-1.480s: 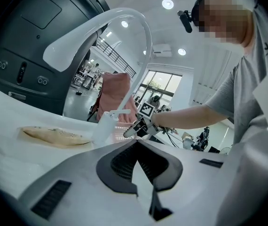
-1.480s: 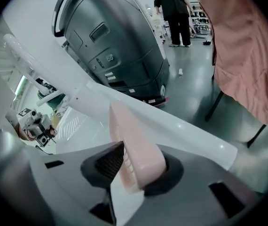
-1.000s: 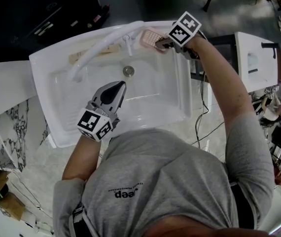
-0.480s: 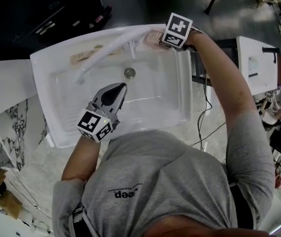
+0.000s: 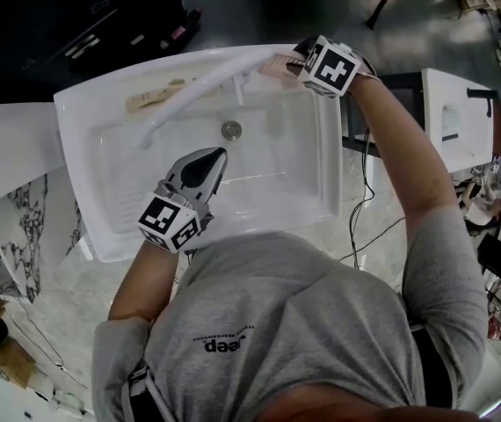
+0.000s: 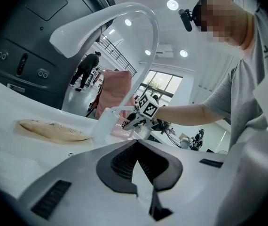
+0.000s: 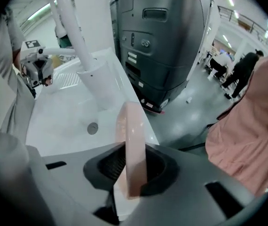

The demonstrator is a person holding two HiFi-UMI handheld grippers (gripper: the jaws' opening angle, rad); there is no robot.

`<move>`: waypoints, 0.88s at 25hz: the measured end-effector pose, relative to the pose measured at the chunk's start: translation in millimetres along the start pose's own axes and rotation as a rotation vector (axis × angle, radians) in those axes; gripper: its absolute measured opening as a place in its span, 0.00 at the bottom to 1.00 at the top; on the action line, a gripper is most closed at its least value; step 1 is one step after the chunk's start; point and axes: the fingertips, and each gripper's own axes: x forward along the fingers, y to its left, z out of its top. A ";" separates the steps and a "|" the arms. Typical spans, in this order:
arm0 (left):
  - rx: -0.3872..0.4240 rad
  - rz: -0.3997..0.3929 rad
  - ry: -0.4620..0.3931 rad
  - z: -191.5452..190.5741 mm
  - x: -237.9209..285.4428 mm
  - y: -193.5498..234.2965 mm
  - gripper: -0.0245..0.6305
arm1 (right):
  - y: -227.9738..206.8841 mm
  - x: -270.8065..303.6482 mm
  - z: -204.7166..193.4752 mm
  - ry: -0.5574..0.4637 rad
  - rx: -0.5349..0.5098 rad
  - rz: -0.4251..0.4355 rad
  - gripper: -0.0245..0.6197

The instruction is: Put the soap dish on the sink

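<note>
Head view barely shows the right gripper [image 5: 308,58]: its marker cube covers most of the jaws. The soap dish [image 5: 276,63] is just a pale pink sliver poking out at 9 o'clock from the cube, at the back ledge of the sink [image 5: 79,117], roughly 1 o'clock from the drain [image 5: 230,130]. Can't tell if it's touching down. The right gripper view helps: the dish sits edge-on between the 2 jaws, which have just been opening, with gaps on both sides and its lower end hidden behind the gripper body. The left gripper [image 5: 215,156] hovers over the basin at 7 o'clock from the drain, jaws closed on nothing.
</note>
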 end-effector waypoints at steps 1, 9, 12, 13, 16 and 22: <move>-0.003 -0.002 0.001 -0.5 0.6 -1.0 0.04 | 2.4 -0.1 0.4 -0.007 -0.030 -0.002 0.22; -0.002 -0.016 0.010 -4.4 2.0 -7.8 0.04 | 60.8 7.6 -11.9 0.083 -0.107 0.354 0.15; -0.002 -0.015 0.008 -3.7 1.8 -8.5 0.04 | 53.8 16.4 -15.0 0.133 -0.143 0.294 0.22; -0.003 -0.014 0.008 -3.5 1.6 -8.1 0.04 | 52.1 17.7 -13.9 0.137 -0.150 0.277 0.24; -0.006 -0.010 0.009 -4.2 1.3 -5.9 0.04 | 47.5 17.0 -8.1 0.114 -0.153 0.248 0.26; -0.012 -0.012 0.013 -6.9 0.4 -6.2 0.04 | 29.3 15.9 -5.3 0.122 -0.119 0.186 0.38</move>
